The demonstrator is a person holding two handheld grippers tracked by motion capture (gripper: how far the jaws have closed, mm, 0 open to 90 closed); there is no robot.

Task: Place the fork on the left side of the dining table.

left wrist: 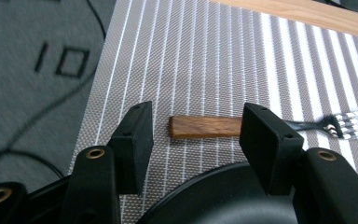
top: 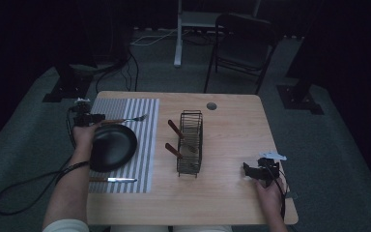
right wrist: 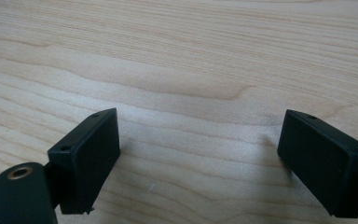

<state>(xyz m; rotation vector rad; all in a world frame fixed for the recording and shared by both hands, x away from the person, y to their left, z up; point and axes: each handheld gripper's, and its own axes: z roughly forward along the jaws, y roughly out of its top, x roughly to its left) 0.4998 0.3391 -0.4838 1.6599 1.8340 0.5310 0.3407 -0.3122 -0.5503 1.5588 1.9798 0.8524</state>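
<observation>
Fingers [left wrist: 133, 140] of left gripper [left wrist: 196, 135] are apart and clamp nothing; fork [left wrist: 261, 126] lies flat just beyond them on striped placemat [left wrist: 191, 56], wooden handle end in the gap. Looks like the fork is placed; next move: back off clear. Black round plate [left wrist: 214, 196] sits under the fingers. Right gripper [right wrist: 198, 158] gapes over bare wood table [right wrist: 177, 56].
</observation>
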